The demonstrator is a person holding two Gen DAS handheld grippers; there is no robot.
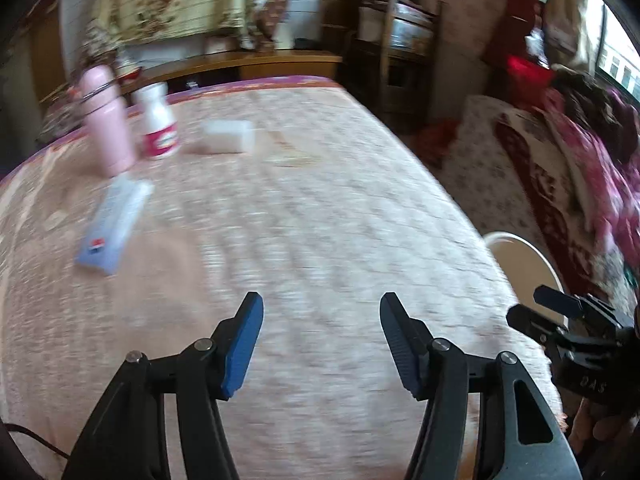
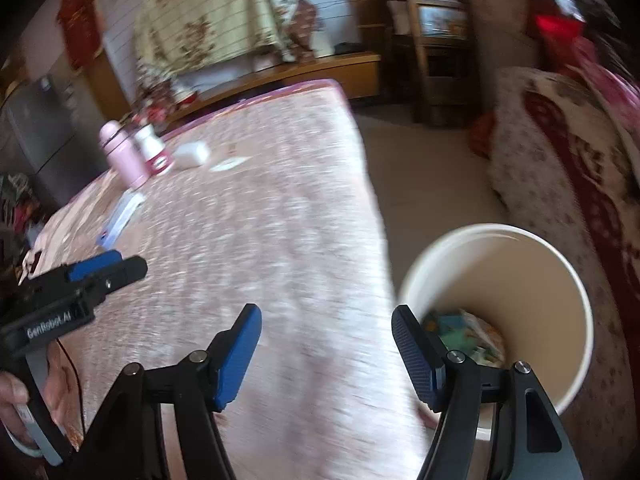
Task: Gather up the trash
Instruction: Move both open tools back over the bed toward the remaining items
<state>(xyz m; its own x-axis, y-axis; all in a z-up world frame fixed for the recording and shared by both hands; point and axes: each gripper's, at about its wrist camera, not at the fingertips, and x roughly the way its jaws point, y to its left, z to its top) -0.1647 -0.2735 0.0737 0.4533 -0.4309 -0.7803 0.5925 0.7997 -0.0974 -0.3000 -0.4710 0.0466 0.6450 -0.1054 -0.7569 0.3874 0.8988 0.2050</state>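
the worktop [image 1: 320, 208] wore a pink, quilted cloth with a purple border, its weave smeared by motion blur; at far left a tall pink cylindrical flask [image 1: 107, 120] stood upright, with a squat white bottle with a red label [image 1: 158, 122] just beside it, then a pale rectangular box [image 1: 228, 136] near that; a flat blue-and-white packet [image 1: 114, 226] lay in front of the flask, its print too blurred to read; a thin pale slip [image 1: 288, 156] lay past the box, hard to make out.

the left hand-held gripper [image 1: 322, 340] hung over bare cloth, its black arms and ribbed blue pads spread apart with nothing between them; the right hand-held gripper [image 2: 326, 354] likewise stood open and empty, near the worktop's right edge; each showed at the border of the other's view, partly cut off, with fingers of a hand [image 2: 16, 396] on the left one's grip.

right of the worktop, below its edge, a round white paper bucket [image 2: 568, 320] with smooth cream walls held the trash [image 2: 476, 338]: crumpled, colourful scraps at its bottom, partly hidden behind the right pad; its base was cut off behind the gripper arm; beyond it lay a floral quilted bed [image 2: 532, 168] with a dark red band; a wooden chair [image 2: 424, 44] and a low wooden bench [image 2: 316, 72] stood at the back.
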